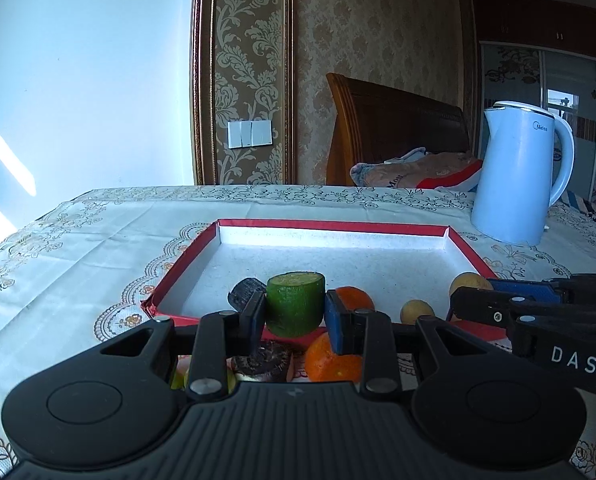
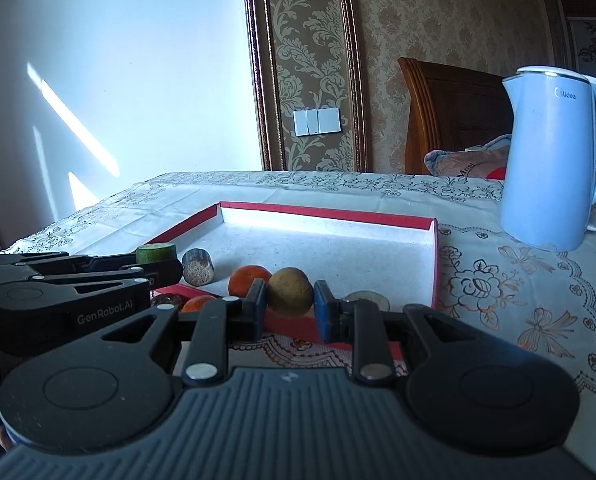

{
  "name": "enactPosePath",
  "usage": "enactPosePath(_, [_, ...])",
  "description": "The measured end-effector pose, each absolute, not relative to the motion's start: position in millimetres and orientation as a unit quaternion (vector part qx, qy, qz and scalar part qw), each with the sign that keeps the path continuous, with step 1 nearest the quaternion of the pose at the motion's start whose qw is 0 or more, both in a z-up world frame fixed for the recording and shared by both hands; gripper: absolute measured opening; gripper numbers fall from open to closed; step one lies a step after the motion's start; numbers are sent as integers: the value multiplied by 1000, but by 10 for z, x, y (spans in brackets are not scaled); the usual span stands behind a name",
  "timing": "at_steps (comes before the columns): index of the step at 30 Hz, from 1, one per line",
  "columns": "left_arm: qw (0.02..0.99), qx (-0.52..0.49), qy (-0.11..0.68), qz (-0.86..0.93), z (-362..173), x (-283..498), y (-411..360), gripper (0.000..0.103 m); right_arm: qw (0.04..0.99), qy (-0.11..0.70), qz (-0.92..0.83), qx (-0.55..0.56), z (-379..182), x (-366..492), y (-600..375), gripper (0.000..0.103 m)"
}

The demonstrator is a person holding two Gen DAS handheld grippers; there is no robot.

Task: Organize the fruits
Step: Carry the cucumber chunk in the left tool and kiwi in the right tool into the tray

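Left gripper (image 1: 296, 312): fingers (image 1: 254, 314) pinching a green cylindrical piece (image 1: 296, 304), cut face up, held above the near rim of the red box (image 1: 329, 225). Skin dark green, top face paler.

Right gripper (image 2: 290, 304): fingers (image 2: 258, 304) pinching a small round yellow-brown fruit (image 2: 290, 291), held over the near edge of the same box.

Box: shallow, rectangular, red outer walls, white speckled lining, open top. It sits on the tabletop (image 1: 78, 240), which carries a cream cloth with floral lace pattern.

Contents near the box's front edge, right wrist view: one dark-skinned cylindrical piece (image 2: 198, 267) lying on its side, tan cut face towards the camera; one orange (image 2: 249, 278) just beside the held fruit; one pale round item (image 2: 367, 300) behind the right finger, mostly hidden. In the left wrist view, two further yellow-brown round fruits (image 1: 417, 312) lie at the box's right front corner.

Outside the box, below the left gripper: a second orange (image 1: 329, 360), a dark ringed piece (image 1: 264, 360), and a yellow-green scrap, partly hidden.

The two grippers are side by side, each visible at the edge of the other's view.

Further out: a pale blue electric kettle (image 2: 553, 160) upright on the tabletop, right of the box and apart from it. Beyond: wooden headboard (image 1: 393, 128), folded bedding, patterned wallpaper, white wall switch (image 1: 250, 134).
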State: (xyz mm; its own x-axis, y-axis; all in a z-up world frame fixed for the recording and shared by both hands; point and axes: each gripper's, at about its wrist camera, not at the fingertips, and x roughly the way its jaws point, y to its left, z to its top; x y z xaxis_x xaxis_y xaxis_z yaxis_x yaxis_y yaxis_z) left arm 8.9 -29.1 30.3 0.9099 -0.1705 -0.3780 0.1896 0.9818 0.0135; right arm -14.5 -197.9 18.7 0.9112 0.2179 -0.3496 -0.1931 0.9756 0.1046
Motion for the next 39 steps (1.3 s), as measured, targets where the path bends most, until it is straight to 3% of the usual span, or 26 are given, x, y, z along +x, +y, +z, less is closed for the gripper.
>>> enactPosePath(39, [971, 49, 216, -93, 117, 637, -355, 30, 968, 223, 110, 37, 31, 461, -1893, 24])
